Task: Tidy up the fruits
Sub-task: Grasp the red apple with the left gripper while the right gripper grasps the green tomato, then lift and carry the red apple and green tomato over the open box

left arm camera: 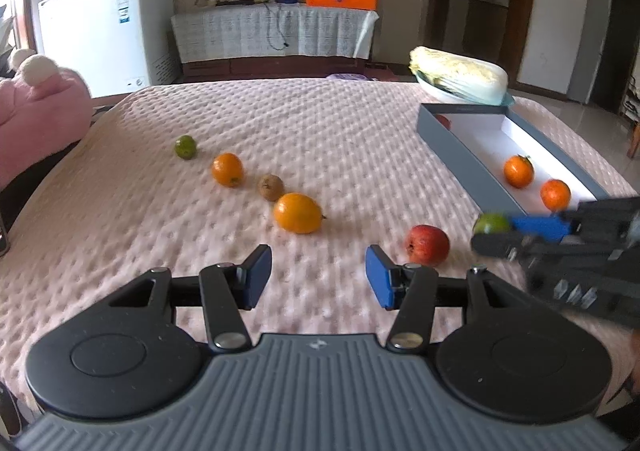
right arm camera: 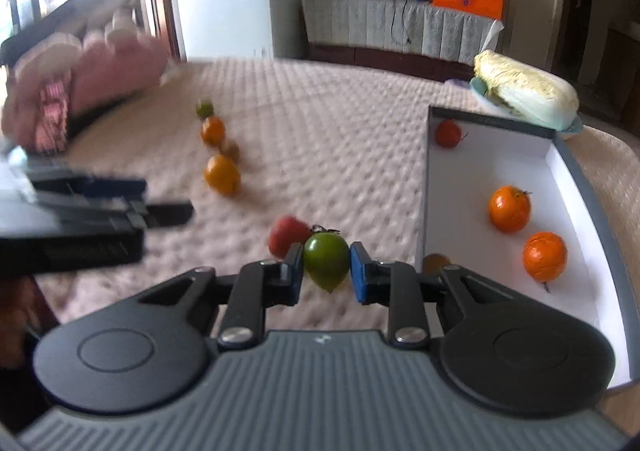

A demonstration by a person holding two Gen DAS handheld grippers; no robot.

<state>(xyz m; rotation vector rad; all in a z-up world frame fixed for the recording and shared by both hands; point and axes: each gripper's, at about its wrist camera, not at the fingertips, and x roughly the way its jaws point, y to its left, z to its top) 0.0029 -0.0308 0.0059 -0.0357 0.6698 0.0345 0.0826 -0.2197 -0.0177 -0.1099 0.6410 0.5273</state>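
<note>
My right gripper (right arm camera: 326,271) is shut on a green fruit (right arm camera: 326,261), held beside the grey box (right arm camera: 600,211); the same green fruit (left arm camera: 491,223) shows between its pads in the left wrist view. The box holds two oranges (right arm camera: 509,209) (right arm camera: 545,255), a red fruit (right arm camera: 447,133) at its far corner and a brown fruit (right arm camera: 435,262) near me. A red fruit (left arm camera: 427,245) lies on the pink cover just right of my left gripper (left arm camera: 318,277), which stands open over bare cover. Further out lie a large orange fruit (left arm camera: 298,213), a brown kiwi (left arm camera: 271,187), an orange (left arm camera: 227,169) and a green fruit (left arm camera: 185,147).
A cabbage (left arm camera: 460,75) in a bowl sits behind the box. A pink plush toy (left arm camera: 36,111) rests at the left edge of the pink cover (left arm camera: 280,123). A white freezer (left arm camera: 104,27) and a draped cabinet stand beyond.
</note>
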